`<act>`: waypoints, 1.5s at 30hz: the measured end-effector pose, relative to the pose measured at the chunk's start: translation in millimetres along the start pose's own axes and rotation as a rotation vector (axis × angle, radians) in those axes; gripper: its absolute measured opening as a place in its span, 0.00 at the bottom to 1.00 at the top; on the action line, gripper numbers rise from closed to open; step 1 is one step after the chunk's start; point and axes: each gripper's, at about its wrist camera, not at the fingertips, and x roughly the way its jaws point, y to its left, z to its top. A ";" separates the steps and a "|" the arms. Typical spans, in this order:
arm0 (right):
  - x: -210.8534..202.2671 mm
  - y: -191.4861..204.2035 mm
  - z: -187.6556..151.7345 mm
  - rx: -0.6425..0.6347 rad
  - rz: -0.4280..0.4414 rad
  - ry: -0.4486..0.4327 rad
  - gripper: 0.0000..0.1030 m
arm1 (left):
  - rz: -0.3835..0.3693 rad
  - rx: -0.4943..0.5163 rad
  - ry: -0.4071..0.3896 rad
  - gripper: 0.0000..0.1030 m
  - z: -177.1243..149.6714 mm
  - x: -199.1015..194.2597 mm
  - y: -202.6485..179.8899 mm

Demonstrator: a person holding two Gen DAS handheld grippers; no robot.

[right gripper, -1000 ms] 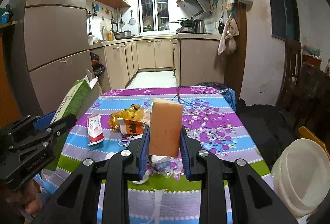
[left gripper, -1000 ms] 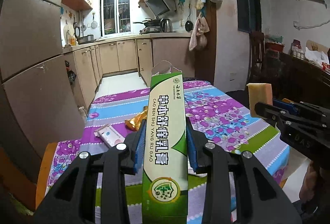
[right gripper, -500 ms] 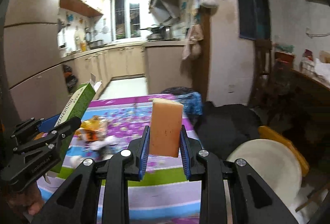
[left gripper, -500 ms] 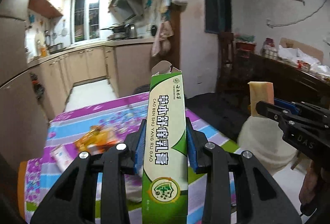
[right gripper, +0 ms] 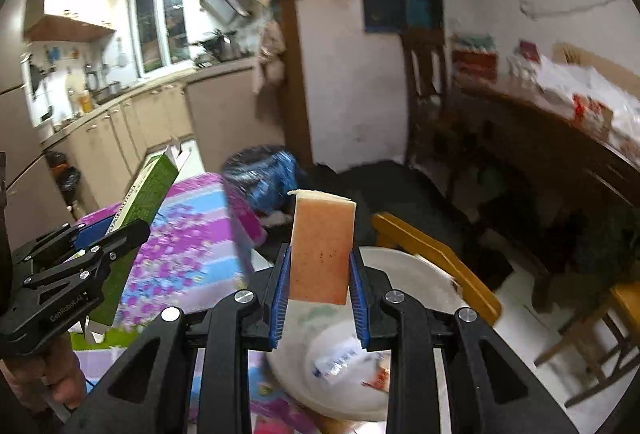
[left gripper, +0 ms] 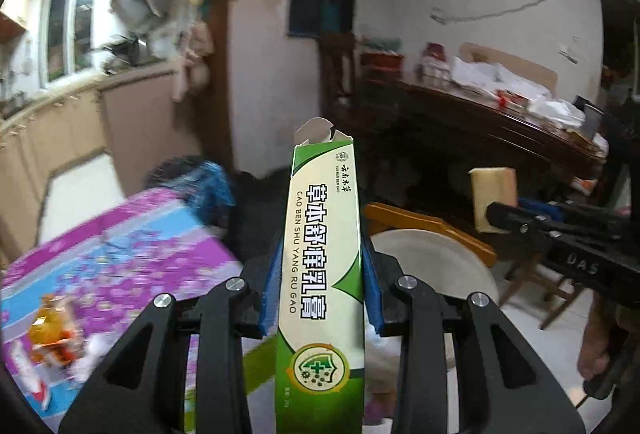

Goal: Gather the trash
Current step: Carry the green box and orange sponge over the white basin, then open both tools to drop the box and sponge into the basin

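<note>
My left gripper (left gripper: 322, 274) is shut on a long green and cream toothpaste box (left gripper: 322, 266) with a torn open top, held upright. My right gripper (right gripper: 320, 286) is shut on an orange sponge (right gripper: 322, 246), also upright. Below and just past the right gripper stands a white bin (right gripper: 404, 274) with wrappers lying inside; in the left wrist view the same bin (left gripper: 424, 254) shows right of the box. The right gripper with its sponge (left gripper: 492, 194) appears at the right of the left wrist view, the left gripper with its box (right gripper: 140, 202) at the left of the right wrist view.
The table with the purple, blue and green flowered cloth (left gripper: 120, 242) lies to the left, with an orange wrapper (left gripper: 52, 334) and other litter on it. A yellow wooden chair (right gripper: 436, 254) stands behind the bin. A dark sideboard (left gripper: 500, 126) runs along the right wall.
Both grippers have swung right, away from the table toward the white bin, each keeping its hold. The kitchen has slid to the left edge of both views.
</note>
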 end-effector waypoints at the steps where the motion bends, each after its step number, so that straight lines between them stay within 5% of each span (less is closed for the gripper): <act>1: 5.5 -10.5 1.2 0.011 -0.002 0.020 0.27 | -0.021 0.001 0.021 0.32 2.3 10.7 -7.8; 8: 57.6 -67.7 -6.6 0.090 -0.010 0.167 0.27 | -0.132 -0.006 0.191 0.32 9.2 79.6 -47.8; 15: 91.5 -77.1 -31.4 0.095 -0.012 0.233 0.27 | -0.139 -0.047 0.318 0.32 -12.3 128.5 -53.5; 45: 115.3 -74.4 -61.4 0.122 -0.022 0.261 0.29 | -0.167 -0.048 0.352 0.33 -15.4 153.5 -67.4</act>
